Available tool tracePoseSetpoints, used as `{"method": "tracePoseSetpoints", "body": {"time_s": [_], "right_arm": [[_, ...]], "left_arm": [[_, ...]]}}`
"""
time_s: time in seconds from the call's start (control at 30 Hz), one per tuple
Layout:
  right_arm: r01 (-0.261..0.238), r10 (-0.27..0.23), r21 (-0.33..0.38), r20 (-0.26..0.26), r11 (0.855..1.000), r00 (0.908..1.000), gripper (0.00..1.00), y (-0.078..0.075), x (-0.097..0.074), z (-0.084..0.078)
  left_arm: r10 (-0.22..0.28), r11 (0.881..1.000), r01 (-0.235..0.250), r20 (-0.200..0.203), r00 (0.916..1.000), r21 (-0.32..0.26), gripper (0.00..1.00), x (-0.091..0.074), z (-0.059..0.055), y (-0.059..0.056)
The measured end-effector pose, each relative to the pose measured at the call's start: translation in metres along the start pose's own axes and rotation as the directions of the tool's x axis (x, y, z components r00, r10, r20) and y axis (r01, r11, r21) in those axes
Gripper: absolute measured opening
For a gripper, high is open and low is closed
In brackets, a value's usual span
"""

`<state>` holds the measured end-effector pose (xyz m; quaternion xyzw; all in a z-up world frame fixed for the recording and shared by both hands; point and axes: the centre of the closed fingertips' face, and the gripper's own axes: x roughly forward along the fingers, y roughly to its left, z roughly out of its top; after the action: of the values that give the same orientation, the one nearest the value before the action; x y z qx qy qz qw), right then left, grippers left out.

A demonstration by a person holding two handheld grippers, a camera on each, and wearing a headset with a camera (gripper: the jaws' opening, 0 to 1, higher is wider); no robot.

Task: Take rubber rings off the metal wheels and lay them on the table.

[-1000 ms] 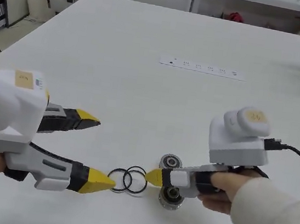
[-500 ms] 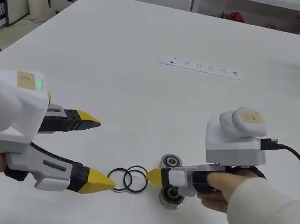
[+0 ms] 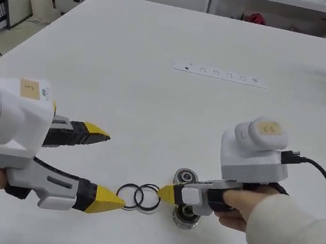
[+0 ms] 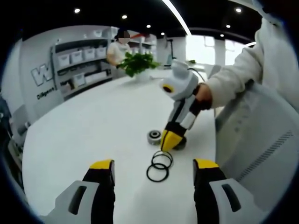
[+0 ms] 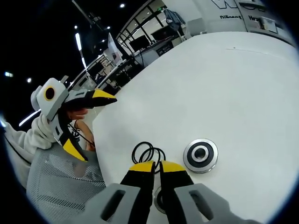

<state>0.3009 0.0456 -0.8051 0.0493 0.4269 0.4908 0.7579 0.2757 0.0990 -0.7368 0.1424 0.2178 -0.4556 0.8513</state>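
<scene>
Your left gripper (image 3: 104, 165), far left: jaws spread wide, nothing between them, tips aimed toward the work. Just right of it, two black rubber rings (image 3: 140, 196) lie overlapped on the white table (image 3: 154, 97). Your right gripper (image 3: 165, 193): jaws together, tips at the rings' right edge. One metal wheel (image 3: 186, 177) sits just behind those jaws. A second wheel (image 3: 186, 216) is partly under them.

The round silver metal wheel (image 3: 186, 220) under the right gripper (image 3: 163, 192) is half hidden by its closed jaws, and in the right gripper view only a sliver shows between them. The left gripper (image 3: 114, 167) body is cut by the left edge. The sockets of the white power strip (image 3: 220, 74) are too small to tell.
</scene>
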Motion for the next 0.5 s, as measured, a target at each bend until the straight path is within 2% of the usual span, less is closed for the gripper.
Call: {"method": "tracePoseSetpoints", "body": {"time_s": [0.5], "right_arm": [[0.008,-0.007,-0.031,0.01,1.0,0.9999,0.07,0.0003,-0.0004,0.0029]], "left_arm": [[-0.004,1.0,0.004,0.001,1.0,0.004,0.69,0.0004,0.0006,-0.0013]]}}
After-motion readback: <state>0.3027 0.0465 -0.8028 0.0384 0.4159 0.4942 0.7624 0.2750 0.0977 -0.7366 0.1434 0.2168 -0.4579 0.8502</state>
